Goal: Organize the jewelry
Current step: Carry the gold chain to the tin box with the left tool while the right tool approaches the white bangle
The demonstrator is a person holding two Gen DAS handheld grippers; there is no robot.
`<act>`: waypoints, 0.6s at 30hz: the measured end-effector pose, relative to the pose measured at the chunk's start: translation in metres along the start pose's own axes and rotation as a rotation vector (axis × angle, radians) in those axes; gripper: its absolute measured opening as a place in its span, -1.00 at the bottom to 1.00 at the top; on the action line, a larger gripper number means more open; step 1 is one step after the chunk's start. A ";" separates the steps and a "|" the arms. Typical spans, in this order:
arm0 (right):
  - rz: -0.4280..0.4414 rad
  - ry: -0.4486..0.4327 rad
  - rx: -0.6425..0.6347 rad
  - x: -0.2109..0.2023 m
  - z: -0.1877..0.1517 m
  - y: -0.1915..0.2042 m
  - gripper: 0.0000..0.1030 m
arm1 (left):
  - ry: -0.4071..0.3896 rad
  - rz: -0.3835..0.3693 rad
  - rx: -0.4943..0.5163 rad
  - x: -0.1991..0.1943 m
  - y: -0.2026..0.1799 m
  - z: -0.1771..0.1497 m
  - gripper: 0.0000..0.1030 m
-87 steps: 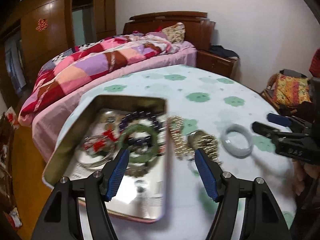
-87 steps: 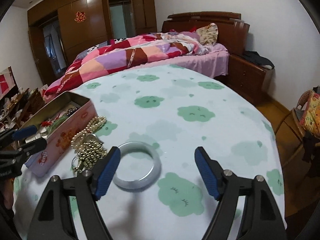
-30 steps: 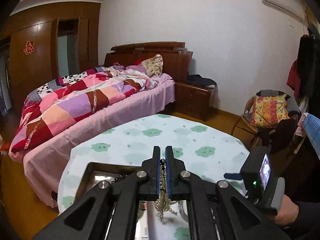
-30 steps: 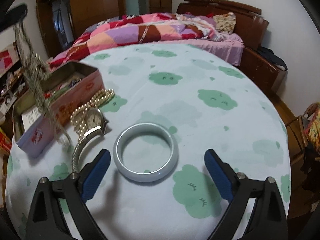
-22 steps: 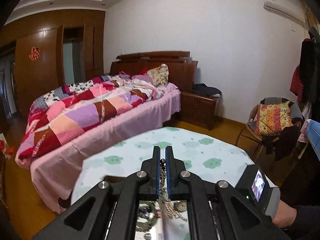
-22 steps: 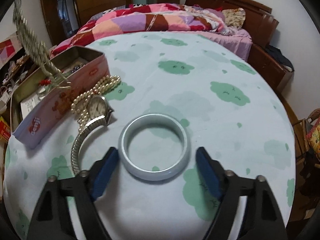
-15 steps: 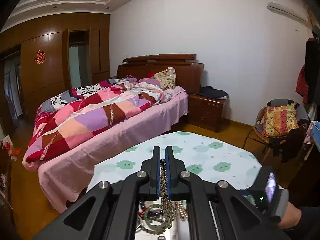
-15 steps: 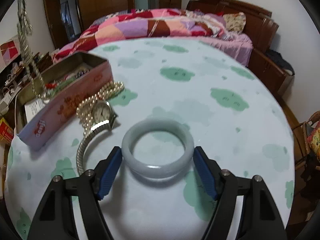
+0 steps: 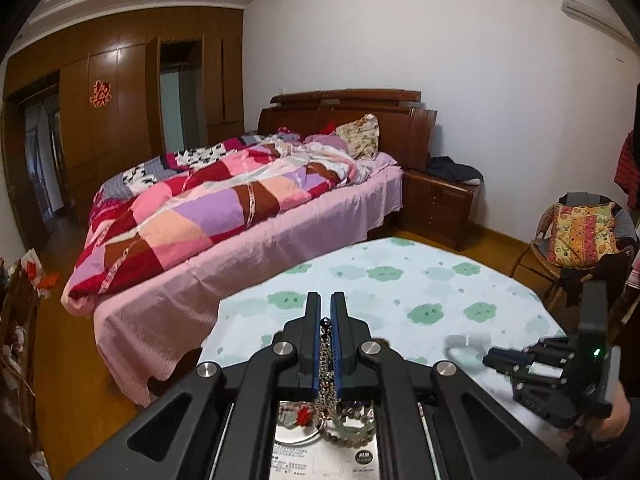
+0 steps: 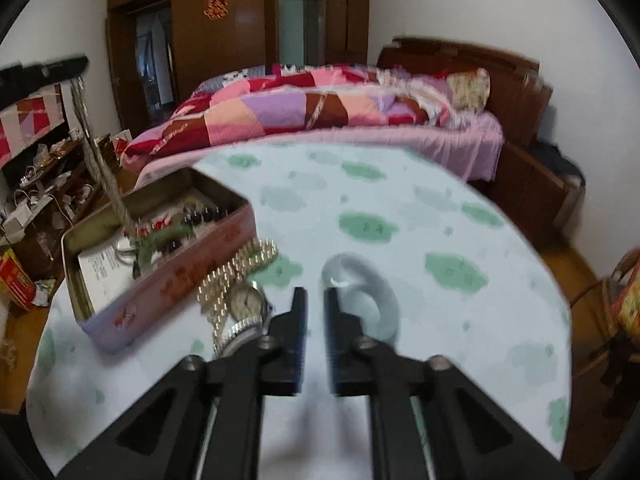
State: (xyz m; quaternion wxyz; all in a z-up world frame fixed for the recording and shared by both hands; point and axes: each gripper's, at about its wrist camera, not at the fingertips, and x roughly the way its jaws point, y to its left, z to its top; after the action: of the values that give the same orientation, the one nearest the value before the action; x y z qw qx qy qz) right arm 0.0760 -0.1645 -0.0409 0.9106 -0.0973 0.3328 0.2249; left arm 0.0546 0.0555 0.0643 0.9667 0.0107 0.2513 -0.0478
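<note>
Left hand-held gripper (image 9: 327, 322) is clamped on a beaded metal chain (image 9: 326, 364), jaws nearly together with the chain pinched between the blue pads. The chain hangs straight down over the open tin box (image 10: 160, 240), its lower end among the bracelets already inside: a green bangle (image 10: 160, 240) and dark beads (image 10: 204, 216). In the right wrist view the chain (image 10: 96, 160) shows as a blurred strand dropping into the box from the left hand-held gripper (image 10: 44, 72) at upper left.

Right hand-held gripper (image 10: 315, 300) has just been closing; jaws now stand close together with a narrow gap and nothing between them. The pale jade bangle (image 10: 372, 296) lies just beside the right finger (image 10: 336, 320), outside the jaws; frame is blurred, so I cannot tell whether they touch.

Pearl strand (image 10: 236, 272) and wristwatch (image 10: 244, 304) lie on the desk (image 10: 440, 240) between box and bangle, close against the box's pink wall. Desk has a cloud-print cloth.
</note>
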 end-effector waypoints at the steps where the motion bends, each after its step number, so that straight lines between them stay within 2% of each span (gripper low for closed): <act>1: 0.010 0.013 -0.008 0.001 0.003 0.002 -0.83 | 0.010 0.001 -0.005 0.002 0.002 -0.003 -0.93; 5: 0.013 0.039 -0.045 0.006 0.006 0.009 -0.83 | 0.056 0.004 -0.013 0.012 0.006 -0.018 -0.93; 9: 0.001 0.072 -0.021 0.015 -0.006 -0.001 -0.80 | 0.138 -0.005 0.003 0.037 0.003 -0.041 -0.93; 11: -0.026 0.082 -0.010 0.020 -0.007 -0.011 -0.45 | 0.180 -0.005 -0.006 0.053 0.005 -0.053 -0.93; 13: -0.044 0.087 -0.033 0.031 0.010 -0.026 0.88 | 0.226 0.001 -0.004 0.071 0.007 -0.066 -0.93; 14: -0.042 0.107 -0.026 0.043 0.021 -0.037 0.91 | 0.238 -0.003 -0.013 0.075 0.009 -0.069 -0.93; 15: -0.087 0.099 -0.005 0.053 0.037 -0.051 0.67 | 0.238 -0.009 -0.021 0.076 0.011 -0.071 -0.93; 16: -0.110 0.092 -0.001 0.059 0.045 -0.059 0.55 | 0.234 0.001 -0.018 0.076 0.012 -0.071 -0.93; 18: -0.107 0.108 -0.010 0.078 0.065 -0.071 0.55 | 0.233 0.047 0.024 0.077 0.011 -0.071 -0.93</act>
State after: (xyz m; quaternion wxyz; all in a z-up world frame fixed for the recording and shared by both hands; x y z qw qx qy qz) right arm 0.1992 -0.1794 -0.0404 0.9017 -0.1316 0.3744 0.1718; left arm 0.0881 0.0628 -0.0351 0.9316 0.0337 0.3609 -0.0265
